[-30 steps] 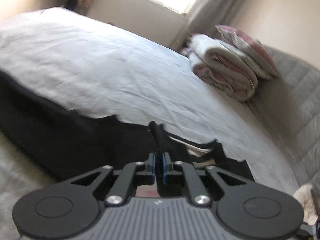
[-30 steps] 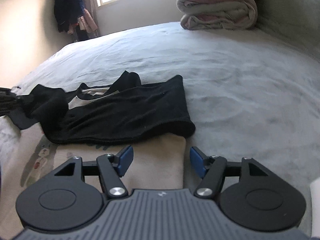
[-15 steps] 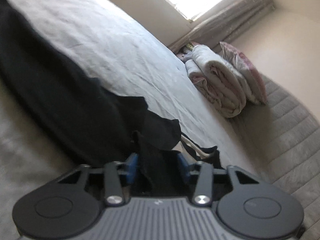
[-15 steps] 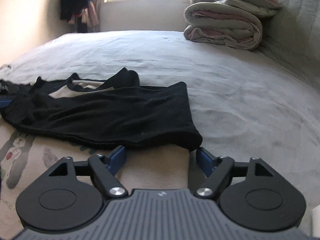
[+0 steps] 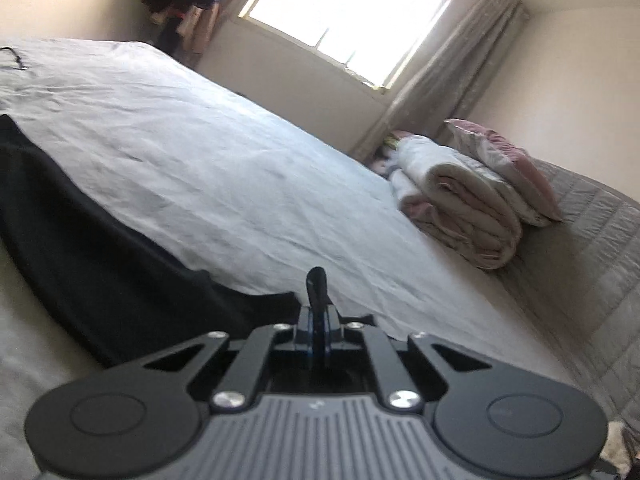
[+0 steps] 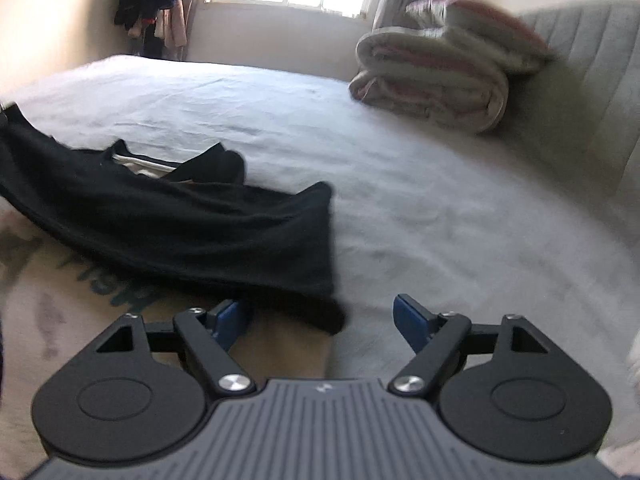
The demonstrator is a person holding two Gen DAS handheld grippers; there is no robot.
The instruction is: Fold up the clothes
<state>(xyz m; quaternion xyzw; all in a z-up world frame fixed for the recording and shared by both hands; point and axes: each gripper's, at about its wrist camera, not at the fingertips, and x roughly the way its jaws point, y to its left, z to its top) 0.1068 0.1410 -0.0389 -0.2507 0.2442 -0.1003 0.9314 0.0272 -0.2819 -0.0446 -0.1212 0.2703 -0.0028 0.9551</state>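
Note:
A black garment [image 6: 188, 232] lies stretched across the bed, partly over a beige printed garment [image 6: 80, 304]. My left gripper [image 5: 318, 320] is shut on a pinch of the black garment [image 5: 104, 264], and a small fold of black cloth sticks up between its fingers. In the right wrist view the right gripper [image 6: 324, 320] stands open at the garment's near right corner, with the corner lying between its blue pads [image 6: 408, 316]. The far left end of the black cloth is lifted toward the frame edge.
A pale grey bed sheet [image 6: 400, 184] spreads out to the right and back. Folded quilts and a pillow [image 6: 436, 76] are stacked against the padded headboard [image 6: 592, 92]. Clothes hang in the corner [image 6: 148, 4] beside a bright window [image 5: 348, 20].
My left gripper was shut, opened around the black cloth half a second ago, and has shut on it again. The right gripper moved forward to the garment's corner and stays open.

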